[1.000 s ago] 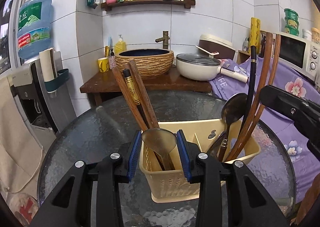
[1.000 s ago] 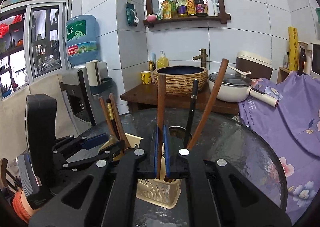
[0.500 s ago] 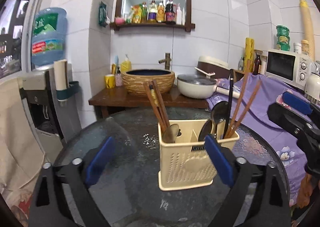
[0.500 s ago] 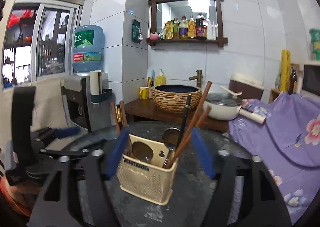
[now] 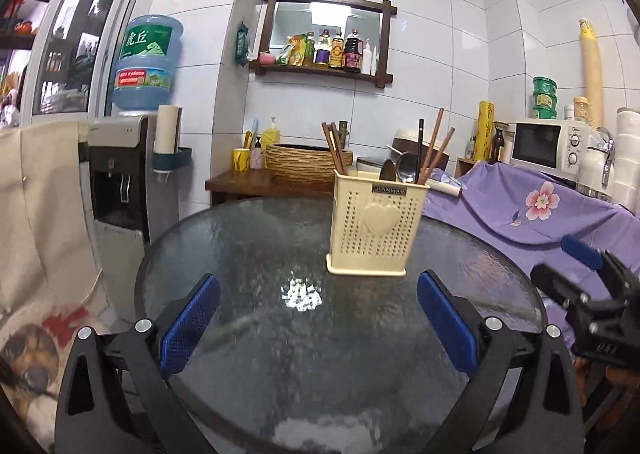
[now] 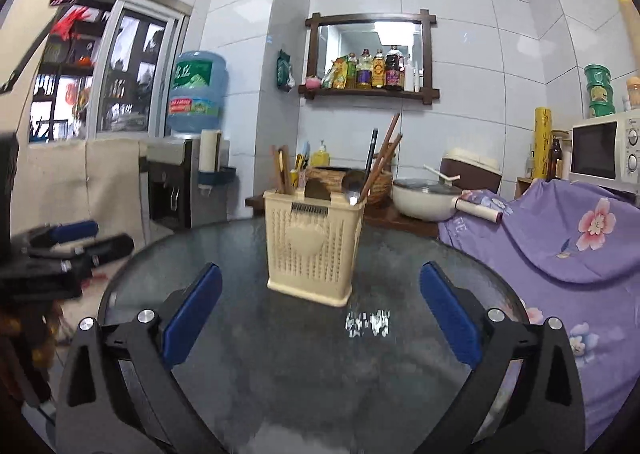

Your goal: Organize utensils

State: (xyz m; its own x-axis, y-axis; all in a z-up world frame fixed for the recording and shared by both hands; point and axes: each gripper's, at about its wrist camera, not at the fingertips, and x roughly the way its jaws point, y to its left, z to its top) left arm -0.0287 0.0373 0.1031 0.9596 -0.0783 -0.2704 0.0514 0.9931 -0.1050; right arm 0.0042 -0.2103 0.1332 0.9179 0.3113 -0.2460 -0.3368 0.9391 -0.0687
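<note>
The left claw [image 5: 318, 324] is hanging low over the near edge of the round glass table [image 5: 240, 254], its blue pads spread wide with nothing between them. Past it, toward the table's far side, the cream utensil holder [image 5: 374, 228] is standing upright, carrying wooden chopsticks [image 5: 334, 147] in its left compartment and spoons [image 5: 400, 169] with more sticks to the right. The right claw [image 6: 320, 318] is likewise facing the holder from well back, its jaws just finishing opening, gripping nothing.
</note>
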